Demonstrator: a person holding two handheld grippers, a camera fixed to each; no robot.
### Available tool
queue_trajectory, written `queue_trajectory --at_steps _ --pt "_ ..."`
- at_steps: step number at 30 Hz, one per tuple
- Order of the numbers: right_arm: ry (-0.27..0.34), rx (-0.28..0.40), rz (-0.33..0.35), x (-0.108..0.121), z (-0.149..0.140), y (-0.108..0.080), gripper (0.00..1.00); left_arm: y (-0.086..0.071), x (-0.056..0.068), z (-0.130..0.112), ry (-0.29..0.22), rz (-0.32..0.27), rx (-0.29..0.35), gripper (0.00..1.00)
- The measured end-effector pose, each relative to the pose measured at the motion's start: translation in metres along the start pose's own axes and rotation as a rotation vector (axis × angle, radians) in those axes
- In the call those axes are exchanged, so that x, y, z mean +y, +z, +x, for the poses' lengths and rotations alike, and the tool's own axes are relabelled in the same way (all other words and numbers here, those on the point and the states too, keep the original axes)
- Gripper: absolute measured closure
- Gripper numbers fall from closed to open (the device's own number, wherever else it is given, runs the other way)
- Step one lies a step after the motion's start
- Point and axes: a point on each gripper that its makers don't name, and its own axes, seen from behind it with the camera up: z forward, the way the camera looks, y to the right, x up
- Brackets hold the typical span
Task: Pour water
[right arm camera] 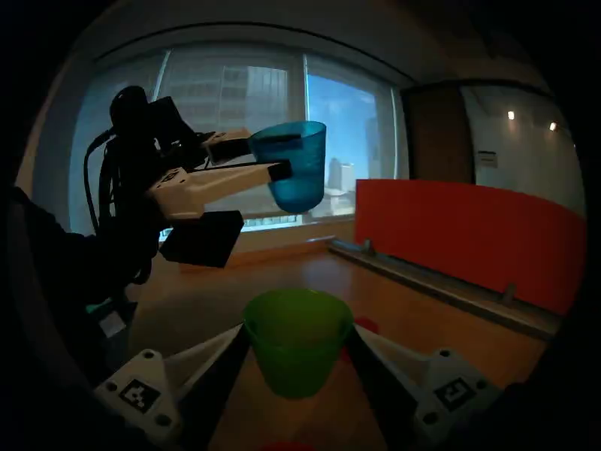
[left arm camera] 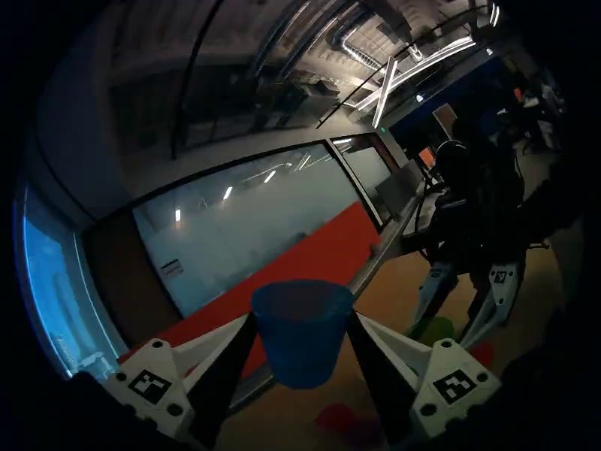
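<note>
The left tongs (left arm camera: 302, 319) are clenched on a translucent blue plastic cup (left arm camera: 302, 349), one finger pressed to each side of it. Seen from the right gripper view, this cup hangs in the air, above and to the left of the right tongs, roughly upright and well clear of the wooden surface (right arm camera: 421, 316). Whether it holds water cannot be told.

The right tongs (right arm camera: 298, 331) grasp a translucent green plastic cup (right arm camera: 298, 357) in the same way, low over the surface, open mouth upward. Just behind the green cup a small red object (right arm camera: 366, 325) lies on the surface; it is too hidden to tell what it is. Beyond the right tongs, a long red partition (right arm camera: 466, 225) runs along the far edge of the surface.
</note>
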Motion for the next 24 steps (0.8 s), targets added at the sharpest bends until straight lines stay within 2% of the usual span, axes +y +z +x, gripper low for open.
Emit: queue_trajectory --at_steps 17,24 --pt "-0.014 0.002 0.032 -0.012 0.002 0.006 0.10 0.003 -0.001 0.015 0.125 -0.001 0.014 0.16" --pt "-0.012 0.005 0.042 -0.016 0.001 0.008 0.09 0.002 0.001 0.014 0.171 -0.002 0.006 0.16"
